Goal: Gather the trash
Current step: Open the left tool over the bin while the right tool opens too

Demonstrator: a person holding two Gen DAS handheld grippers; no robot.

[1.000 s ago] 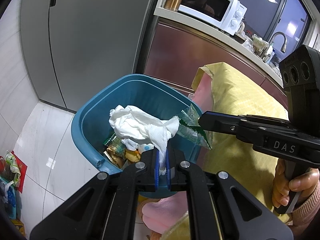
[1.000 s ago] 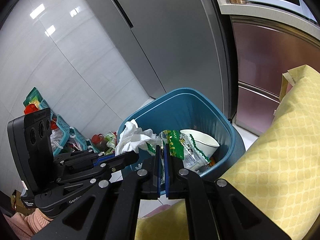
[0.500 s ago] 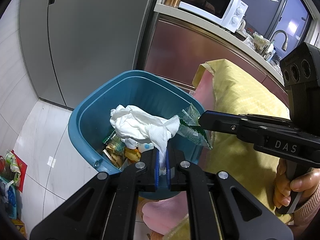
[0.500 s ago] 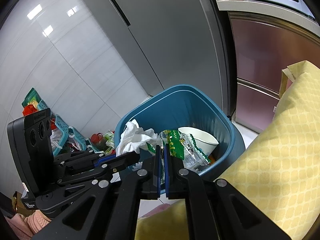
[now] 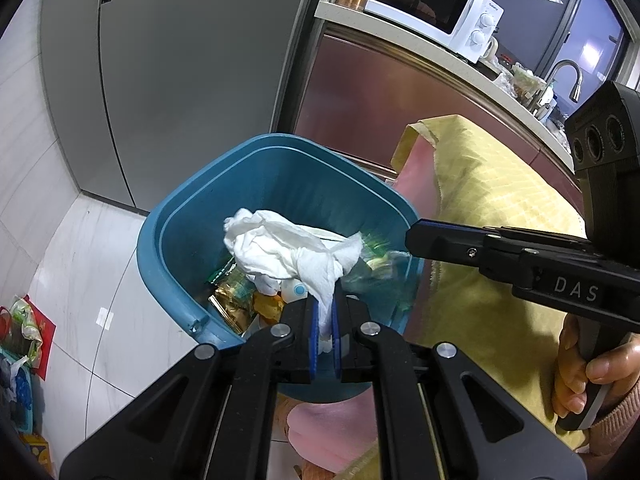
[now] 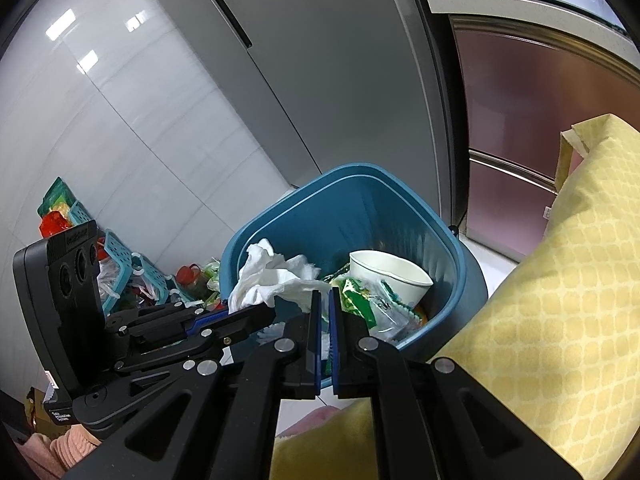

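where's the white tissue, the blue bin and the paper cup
white tissue (image 5: 280, 248), left wrist view, crumpled middle
blue bin (image 6: 400, 216), right wrist view, bare inner wall
paper cup (image 6: 390, 276), right wrist view, inside below the rim

We are seeing a white microwave (image 5: 434, 6) sitting on the counter (image 5: 460, 64), a grey fridge (image 5: 180, 80) standing beside it, and yellow cloth (image 6: 560, 300) lying nearby.

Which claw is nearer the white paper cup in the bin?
Right. The right claw hangs beside the paper cup above the bin; the left claw, gripping tissue, is beyond the right one, farther off.
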